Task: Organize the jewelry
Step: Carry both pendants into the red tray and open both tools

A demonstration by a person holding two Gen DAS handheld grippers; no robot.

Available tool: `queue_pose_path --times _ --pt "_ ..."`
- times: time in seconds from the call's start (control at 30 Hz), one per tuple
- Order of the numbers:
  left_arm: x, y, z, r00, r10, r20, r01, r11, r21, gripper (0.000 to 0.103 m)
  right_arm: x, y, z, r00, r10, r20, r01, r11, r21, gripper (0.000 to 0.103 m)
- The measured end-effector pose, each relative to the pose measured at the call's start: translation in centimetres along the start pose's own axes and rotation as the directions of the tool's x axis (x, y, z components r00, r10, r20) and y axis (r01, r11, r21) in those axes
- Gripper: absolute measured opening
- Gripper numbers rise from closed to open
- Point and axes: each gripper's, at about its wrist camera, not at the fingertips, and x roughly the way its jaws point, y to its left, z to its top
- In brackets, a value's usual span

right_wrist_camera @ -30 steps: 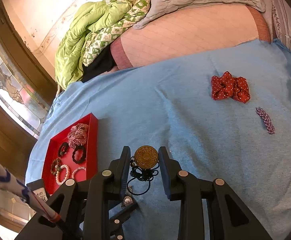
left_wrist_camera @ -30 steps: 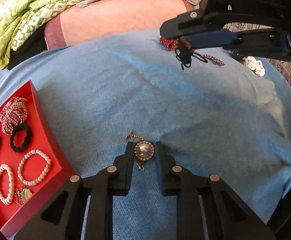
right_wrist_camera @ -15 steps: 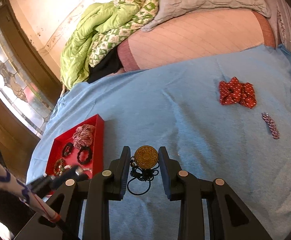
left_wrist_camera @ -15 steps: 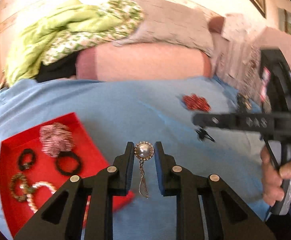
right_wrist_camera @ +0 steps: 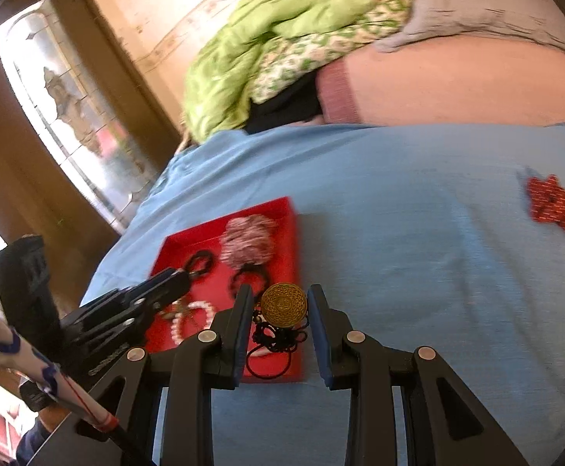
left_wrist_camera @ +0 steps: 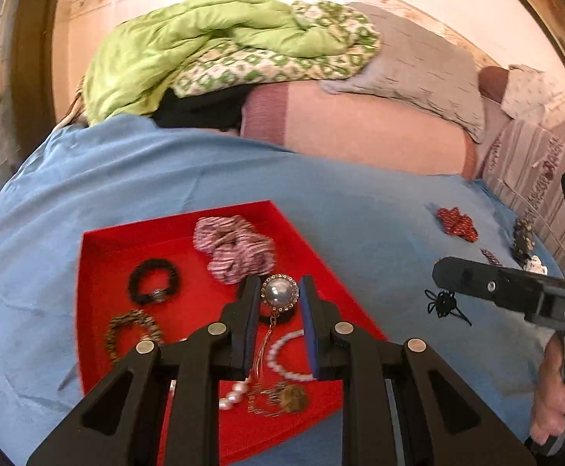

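Your left fingers clench the pearl brooch, lifted off the bed since a second ago and now over the red tray, while your right fingers clench the gold medallion, carried to the tray's edge, so both look ready to drop.

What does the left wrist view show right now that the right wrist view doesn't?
Left wrist only: the left tongs shut on the pearl pendant, its chain dangling over the red tray. Right wrist only: the right tongs shut on the gold medallion, and a window. Both: tray, red scrunchie, blue cloth.
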Motion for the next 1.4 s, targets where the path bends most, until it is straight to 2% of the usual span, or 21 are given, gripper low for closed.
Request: queue_pose_path --times 0.2,0.43,0.73,0.93,1.4 --pt "0.4 1.9 0.0 1.000 0.011 -0.017 -0.011 0.999 -0.032 0.019 2.7 2.5 0.0 0.999 0.037 -0.036 -0.037 0.999 0.001 0.031" --pt "2.2 4.9 0.4 0.998 0.026 -0.058 -0.032 0.994 -0.106 0.019 6.2 3.6 0.4 0.994 0.054 -0.095 -0.053 0.998 0.019 0.031" --pt "3.7 5.6 0.0 0.993 0.050 -0.106 -0.062 0.992 -0.114 0.019 9.0 2.8 -0.6 0.987 0.026 -0.160 -0.025 1.000 0.008 0.031" --pt "4.5 5.3 -0.5 0.989 0.058 -0.134 -0.072 0.992 -0.101 0.019 9.8 2.5 -1.4 0.981 -0.023 -0.191 0.019 1.000 -0.025 0.031" --pt "5.1 5.7 -0.9 0.985 0.067 -0.160 -0.085 0.991 -0.106 0.020 10.6 3.0 -2.7 0.976 -0.065 -0.208 0.047 0.995 -0.088 0.031"
